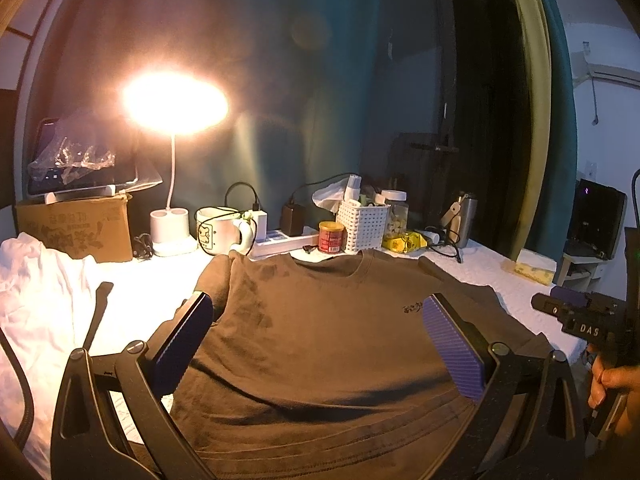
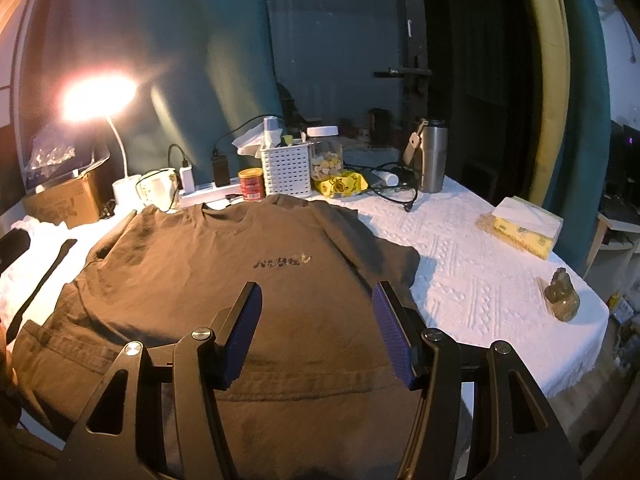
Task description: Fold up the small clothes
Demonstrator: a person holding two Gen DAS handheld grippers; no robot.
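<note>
The brown T-shirt (image 2: 224, 280) lies spread flat, front up, on the white tablecloth (image 2: 460, 264), its collar toward the clutter along the back wall and its hem toward the near table edge. Its right sleeve ends on bare cloth, and from there open tablecloth runs to the tissue pack (image 2: 524, 226) and a small figurine (image 2: 563, 294) near the right edge. On the left a white garment (image 1: 36, 288) lies heaped just beside the shirt (less free room that side). Behind the collar the power strip (image 2: 208, 196), red can (image 2: 252, 184) and white basket (image 2: 286, 170) stand close. The left gripper (image 1: 320, 320) hovers over the lower shirt, jaws spread wide, nothing between them. The right gripper (image 2: 316, 312) hangs tilted down over the hem, also wide apart and empty; a hand (image 1: 612, 384) holds its grip.
</note>
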